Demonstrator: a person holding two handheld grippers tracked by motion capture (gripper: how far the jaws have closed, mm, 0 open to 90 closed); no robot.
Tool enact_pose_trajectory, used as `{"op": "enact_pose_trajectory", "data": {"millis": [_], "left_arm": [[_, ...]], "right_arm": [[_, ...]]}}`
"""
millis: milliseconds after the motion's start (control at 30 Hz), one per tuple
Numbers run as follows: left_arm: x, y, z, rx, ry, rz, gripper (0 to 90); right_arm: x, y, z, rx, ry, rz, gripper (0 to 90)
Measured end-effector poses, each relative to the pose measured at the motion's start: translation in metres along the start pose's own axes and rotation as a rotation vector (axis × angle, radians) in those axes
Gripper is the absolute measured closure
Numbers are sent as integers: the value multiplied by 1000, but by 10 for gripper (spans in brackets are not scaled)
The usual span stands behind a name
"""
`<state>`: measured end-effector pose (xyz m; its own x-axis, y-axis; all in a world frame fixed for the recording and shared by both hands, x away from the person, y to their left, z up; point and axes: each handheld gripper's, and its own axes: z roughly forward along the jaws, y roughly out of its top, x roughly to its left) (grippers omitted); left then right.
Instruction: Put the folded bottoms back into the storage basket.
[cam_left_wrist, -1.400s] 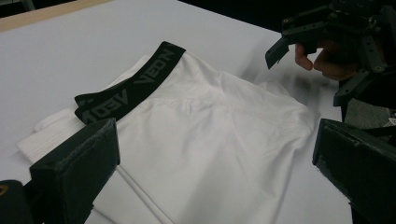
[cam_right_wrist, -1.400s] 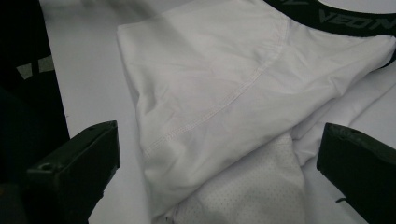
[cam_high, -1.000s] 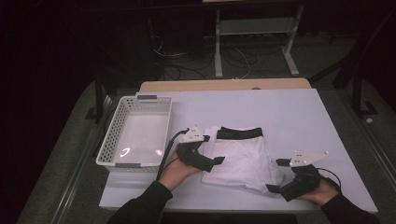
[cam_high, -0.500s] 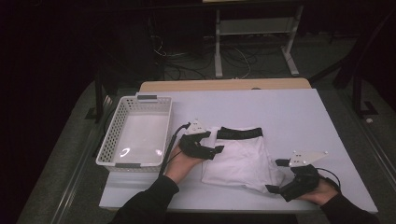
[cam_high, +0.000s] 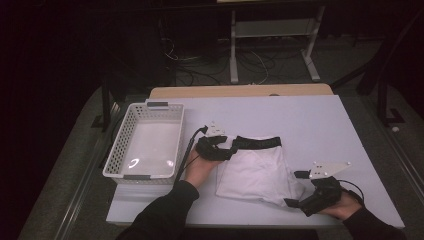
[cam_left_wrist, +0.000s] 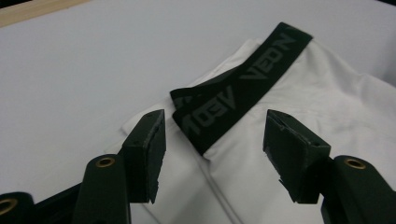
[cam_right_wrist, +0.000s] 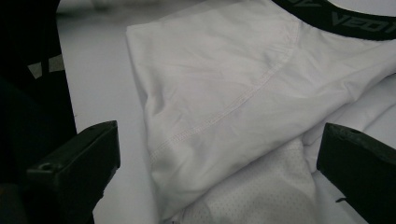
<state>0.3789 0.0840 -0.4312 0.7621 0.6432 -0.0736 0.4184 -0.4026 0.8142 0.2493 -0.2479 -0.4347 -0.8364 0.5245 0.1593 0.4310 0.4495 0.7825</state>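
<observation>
A pair of white underwear (cam_high: 257, 172) is laid flat near the middle of the white table (cam_high: 310, 120), its black waistband (cam_high: 257, 143) at the far edge and running left to right. The left gripper (cam_high: 231, 148) is positioned at the waistband's left end, its jaws just closing around the band without pressing it yet. The right gripper (cam_high: 295, 192) is held spread wide at the near right corner.

Dim, murky surroundings around a softly lit white table (cam_high: 320, 125); soft, slightly blurred close-ups, faint basket (cam_high: 145, 150) glare.
</observation>
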Motion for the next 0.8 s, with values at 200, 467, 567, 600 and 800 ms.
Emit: {"op": "enact_pose_trajectory", "data": {"millis": [200,467,567,600,800], "left_arm": [[11,3,11,40,47,-10,436],[27,7,24,87,86,-24,486],[31,8,28,106,85,-23,484],[32,8,30,110,79,-25,482],[40,6,38,141,61,-29,470]], "right_arm": [[0,0,0,-1,3,2,0],[0,0,0,-4,8,5,0],[0,0,0,-4,10,2,0],[0,0,0,-3,10,2,0],[0,0,0,-2,11,2,0]]}}
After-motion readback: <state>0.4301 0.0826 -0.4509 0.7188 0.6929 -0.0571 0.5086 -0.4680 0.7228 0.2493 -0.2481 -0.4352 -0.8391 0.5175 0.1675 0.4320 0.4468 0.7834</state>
